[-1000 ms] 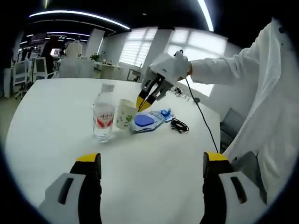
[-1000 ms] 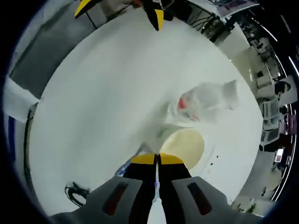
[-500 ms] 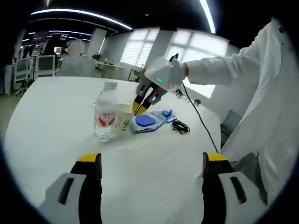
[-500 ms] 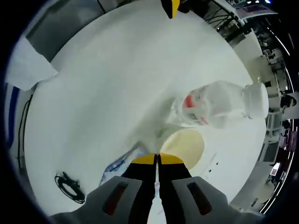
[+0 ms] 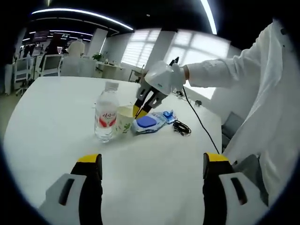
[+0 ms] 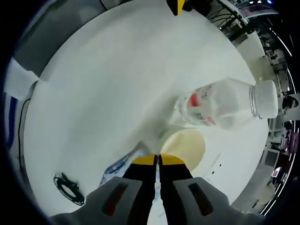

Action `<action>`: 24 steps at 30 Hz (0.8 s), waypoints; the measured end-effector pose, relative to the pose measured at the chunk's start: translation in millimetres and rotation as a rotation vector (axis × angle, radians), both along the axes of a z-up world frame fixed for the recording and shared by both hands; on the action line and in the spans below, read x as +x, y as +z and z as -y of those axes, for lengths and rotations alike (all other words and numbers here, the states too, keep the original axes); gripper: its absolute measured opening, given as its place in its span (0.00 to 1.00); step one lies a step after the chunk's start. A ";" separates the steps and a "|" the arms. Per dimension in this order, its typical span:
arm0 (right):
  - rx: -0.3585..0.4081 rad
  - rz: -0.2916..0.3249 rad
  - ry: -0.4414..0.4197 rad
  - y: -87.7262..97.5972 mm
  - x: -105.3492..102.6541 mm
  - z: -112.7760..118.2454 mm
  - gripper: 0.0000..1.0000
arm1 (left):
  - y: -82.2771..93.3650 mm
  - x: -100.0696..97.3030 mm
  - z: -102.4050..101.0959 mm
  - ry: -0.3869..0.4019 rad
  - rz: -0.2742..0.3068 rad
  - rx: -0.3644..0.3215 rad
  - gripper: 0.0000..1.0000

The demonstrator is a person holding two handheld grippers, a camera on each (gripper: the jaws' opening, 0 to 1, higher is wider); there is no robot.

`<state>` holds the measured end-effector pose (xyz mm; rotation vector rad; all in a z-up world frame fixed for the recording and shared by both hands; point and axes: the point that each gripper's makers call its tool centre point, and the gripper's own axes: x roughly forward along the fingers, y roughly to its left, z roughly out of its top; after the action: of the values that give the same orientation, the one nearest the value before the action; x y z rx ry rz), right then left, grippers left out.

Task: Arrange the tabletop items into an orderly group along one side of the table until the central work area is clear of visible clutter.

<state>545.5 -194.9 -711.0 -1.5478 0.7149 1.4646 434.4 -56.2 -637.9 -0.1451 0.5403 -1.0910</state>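
Sleeve [image 5: 220, 70] reaches out, right tool [image 5: 138, 109] pinching cup [image 5: 123, 118] rim.

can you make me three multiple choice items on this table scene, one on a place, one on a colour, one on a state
1. Where does the paper cup stand?
A. Between the water bottle and the blue packet
B. Alone at the table's far edge
C. On top of the black cable

2. What colour is the water bottle's label?
A. Green
B. Red
C. Black

3. How do the right gripper's jaws stand?
A. Wide apart
B. Closed on the paper cup's rim
C. Around the bottle's cap

Answers: 1 A, the left gripper view shows the three in a row. 2 B, the band is red in both views. 3 B, the yellow tips meet at the rim.
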 end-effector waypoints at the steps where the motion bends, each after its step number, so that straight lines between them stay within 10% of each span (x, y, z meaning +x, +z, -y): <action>1: 0.002 0.006 0.001 -0.2 0.5 -0.4 0.07 | 0.3 0.2 0.2 0.001 -0.001 -0.003 0.91; 24: 0.108 0.038 -0.058 16.6 2.9 -8.7 0.33 | 2.5 0.3 5.0 -0.009 0.005 0.006 0.91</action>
<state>548.4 -186.3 -694.5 -1.4572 0.6427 1.4050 434.7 -61.2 -635.5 -0.1342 0.5399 -1.0983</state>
